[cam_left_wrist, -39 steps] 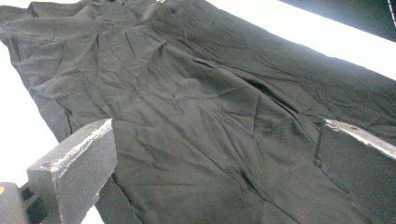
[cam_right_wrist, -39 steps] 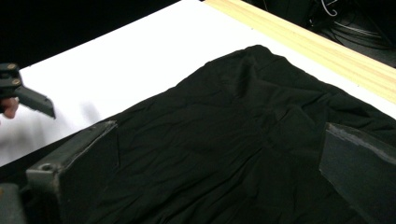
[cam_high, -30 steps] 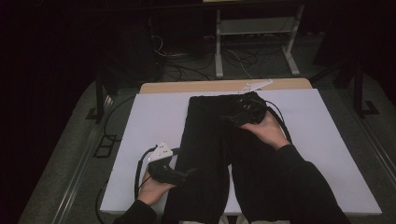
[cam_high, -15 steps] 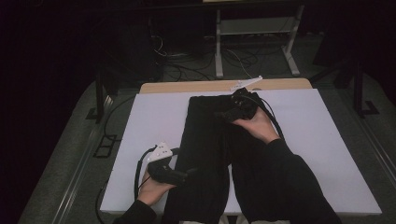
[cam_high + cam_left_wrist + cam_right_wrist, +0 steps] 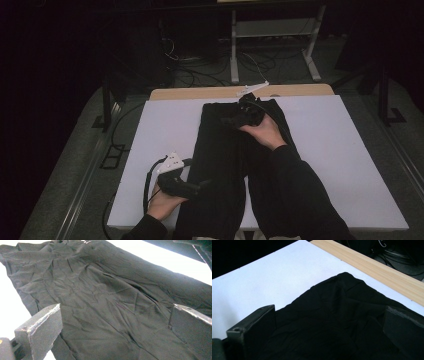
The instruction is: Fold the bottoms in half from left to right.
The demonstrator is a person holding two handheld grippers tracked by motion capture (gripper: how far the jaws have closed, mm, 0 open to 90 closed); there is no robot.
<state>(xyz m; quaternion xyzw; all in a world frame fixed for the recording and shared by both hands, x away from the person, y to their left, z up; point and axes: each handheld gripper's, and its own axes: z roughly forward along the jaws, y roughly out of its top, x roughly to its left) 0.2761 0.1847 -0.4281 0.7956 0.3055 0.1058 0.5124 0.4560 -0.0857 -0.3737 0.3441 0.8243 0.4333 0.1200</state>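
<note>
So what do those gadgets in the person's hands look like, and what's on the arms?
Both are black. The left gripper carries a pale three-cornered plate and trails a black cable. The right gripper is black too. Each has two blocky, scuffed jaws. Both arms wear black sleeves.

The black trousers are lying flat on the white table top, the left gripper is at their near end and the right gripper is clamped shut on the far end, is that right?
Not quite. The right gripper is at the far end of the black trousers, but its jaws stand wide open over the cloth, as the right gripper view shows. The rest holds: trousers on the white table top, left gripper at their near end.
</note>
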